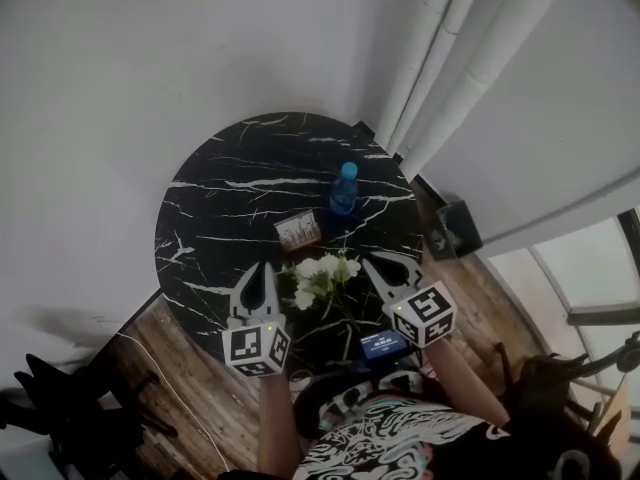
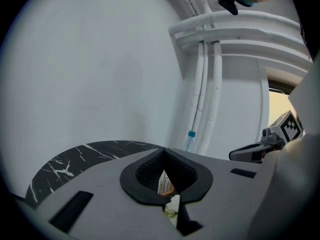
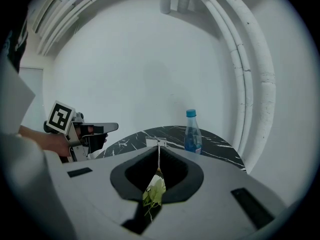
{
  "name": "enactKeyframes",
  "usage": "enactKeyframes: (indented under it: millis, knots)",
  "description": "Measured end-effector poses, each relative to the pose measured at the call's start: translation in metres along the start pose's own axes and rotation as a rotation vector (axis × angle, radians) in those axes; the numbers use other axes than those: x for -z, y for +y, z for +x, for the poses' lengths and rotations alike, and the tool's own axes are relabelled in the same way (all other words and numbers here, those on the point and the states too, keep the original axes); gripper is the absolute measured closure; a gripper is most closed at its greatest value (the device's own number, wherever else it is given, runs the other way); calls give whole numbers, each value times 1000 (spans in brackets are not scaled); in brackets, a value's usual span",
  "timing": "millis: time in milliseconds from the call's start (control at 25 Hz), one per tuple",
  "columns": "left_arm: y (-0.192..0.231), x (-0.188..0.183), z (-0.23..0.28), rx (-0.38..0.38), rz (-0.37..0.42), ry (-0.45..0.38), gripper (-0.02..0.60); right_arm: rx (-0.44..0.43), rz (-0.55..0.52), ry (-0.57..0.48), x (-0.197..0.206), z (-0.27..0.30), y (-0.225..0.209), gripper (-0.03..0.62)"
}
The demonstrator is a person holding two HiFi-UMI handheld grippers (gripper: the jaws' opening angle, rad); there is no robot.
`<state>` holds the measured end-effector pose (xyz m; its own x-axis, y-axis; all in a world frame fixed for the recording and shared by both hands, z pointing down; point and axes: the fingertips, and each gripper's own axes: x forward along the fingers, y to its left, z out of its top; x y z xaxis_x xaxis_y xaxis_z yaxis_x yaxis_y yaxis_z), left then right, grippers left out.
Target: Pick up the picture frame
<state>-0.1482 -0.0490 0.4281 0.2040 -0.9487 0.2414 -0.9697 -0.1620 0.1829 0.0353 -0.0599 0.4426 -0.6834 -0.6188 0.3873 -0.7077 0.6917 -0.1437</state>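
flowers (image 1: pixel 320 279) before frame (image 1: pixel 299 231) — bottle (image 1: pixel 344 190) beside, left open

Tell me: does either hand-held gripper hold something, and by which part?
Nothing is held. The left hand-held gripper and the right hand-held gripper are shut and empty.

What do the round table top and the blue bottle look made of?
Table top: black with thin white veins, smooth, so marble or a marble-look surface; which, I cannot tell. Bottle: see-through blue body, lighter blue cap, probably plastic.
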Motion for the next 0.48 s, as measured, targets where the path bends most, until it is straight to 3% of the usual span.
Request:
enactKeyframes:
  millis: [480]
  knots:
    - [21, 19, 16, -14, -37, 51, 566, -36, 1, 61, 11, 33, -5, 574]
